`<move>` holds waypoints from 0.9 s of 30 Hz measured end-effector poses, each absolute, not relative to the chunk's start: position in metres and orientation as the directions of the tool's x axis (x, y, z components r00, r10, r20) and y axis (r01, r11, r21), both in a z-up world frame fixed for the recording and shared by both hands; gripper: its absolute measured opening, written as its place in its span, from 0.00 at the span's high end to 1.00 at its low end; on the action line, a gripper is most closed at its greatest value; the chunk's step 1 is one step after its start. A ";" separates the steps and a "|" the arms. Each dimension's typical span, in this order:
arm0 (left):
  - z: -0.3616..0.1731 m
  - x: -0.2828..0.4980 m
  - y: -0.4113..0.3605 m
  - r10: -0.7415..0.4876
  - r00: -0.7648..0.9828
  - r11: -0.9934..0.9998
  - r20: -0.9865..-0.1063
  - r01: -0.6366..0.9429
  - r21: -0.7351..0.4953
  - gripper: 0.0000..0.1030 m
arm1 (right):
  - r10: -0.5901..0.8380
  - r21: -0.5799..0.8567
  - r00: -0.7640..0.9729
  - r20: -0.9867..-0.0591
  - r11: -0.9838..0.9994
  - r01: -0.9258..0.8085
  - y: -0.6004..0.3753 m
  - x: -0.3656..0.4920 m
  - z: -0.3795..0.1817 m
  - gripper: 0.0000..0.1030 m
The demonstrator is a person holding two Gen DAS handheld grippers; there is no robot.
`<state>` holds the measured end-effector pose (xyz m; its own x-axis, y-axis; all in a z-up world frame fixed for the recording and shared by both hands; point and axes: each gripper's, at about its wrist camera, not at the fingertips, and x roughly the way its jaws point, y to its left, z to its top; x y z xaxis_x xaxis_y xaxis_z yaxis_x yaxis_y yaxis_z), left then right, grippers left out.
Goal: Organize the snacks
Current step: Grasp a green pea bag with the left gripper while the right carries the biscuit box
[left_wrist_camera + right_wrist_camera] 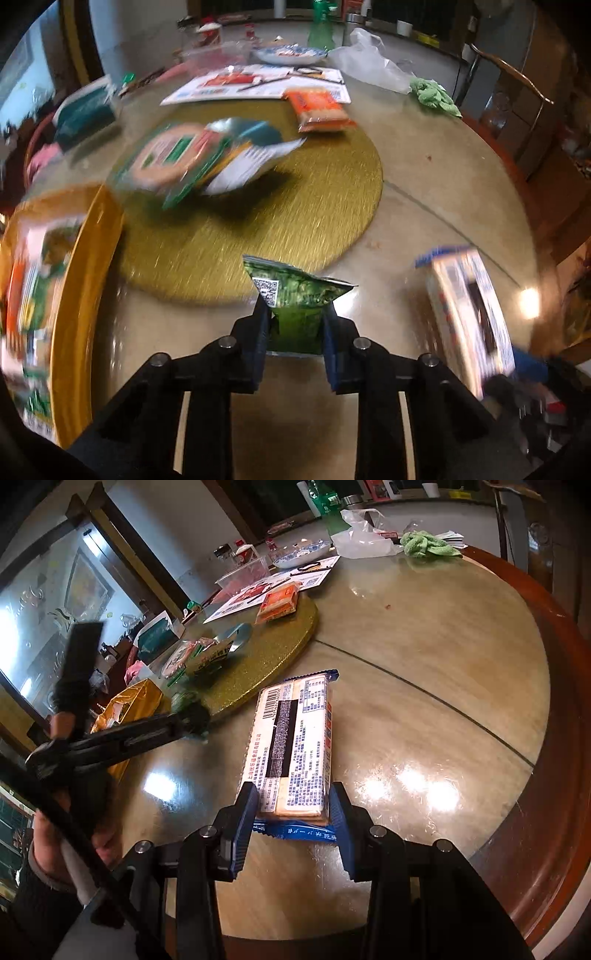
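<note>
1. Round and glossy, the stone-topped bench is carrying a gold turntable, printed sheets, a plate, a green bottle and a green cloth at the far side; it is a cluttered dining room, and the left view is smeared by motion.

2. Left tongs are clamping a small green snack packet by its lower end, with the packet standing up between the pads above the bench edge of the turntable.

3. Right tongs are closing on the near end of a long wafer pack, white label up and blue crimped ends, which is jutting forward over the bench; whether it is lifted or resting I cannot tell.

4. Likely destination is the yellow tray at the left, already holding packets. Carrying the green packet there low and slowly should keep it from twisting in the pads.

5. Holding the wafer pack level matters, since it is gripped at one end only and could droop or slip.

6. Loose snacks are waiting on the turntable: a heap of green-and-white bags and an orange packet.

7. Keeping the two tools well apart near the tray should avoid a clash.
</note>
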<state>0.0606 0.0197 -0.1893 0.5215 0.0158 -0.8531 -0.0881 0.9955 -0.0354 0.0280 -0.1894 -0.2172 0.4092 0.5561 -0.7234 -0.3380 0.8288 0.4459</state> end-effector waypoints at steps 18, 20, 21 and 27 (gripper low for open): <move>-0.192 -0.081 0.034 0.079 0.446 0.993 -0.891 -0.110 0.032 0.73 | 0.253 0.069 0.501 -0.828 0.931 -0.358 -0.131 0.027 -0.216 0.47; -0.193 -0.079 0.038 0.068 0.471 0.995 -0.880 -0.100 0.023 0.74 | 0.259 0.072 0.510 -0.820 0.931 -0.357 -0.135 0.010 -0.216 0.47; -0.193 -0.079 0.041 0.068 0.480 0.994 -0.874 -0.105 0.019 0.74 | 0.260 0.074 0.511 -0.819 0.932 -0.355 -0.135 0.004 -0.215 0.47; -0.166 -0.101 0.062 -0.056 0.575 0.983 -0.816 -0.113 -0.148 0.76 | 0.418 0.241 0.456 -0.786 0.886 -0.396 -0.127 -0.024 -0.201 0.47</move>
<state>-0.1012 0.0621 -0.1664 0.5754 -0.0563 -0.8159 -0.1133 0.9825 -0.1478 -0.0238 -0.1272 -0.2012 0.4560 0.4180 -0.7857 -0.3964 0.8858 0.2412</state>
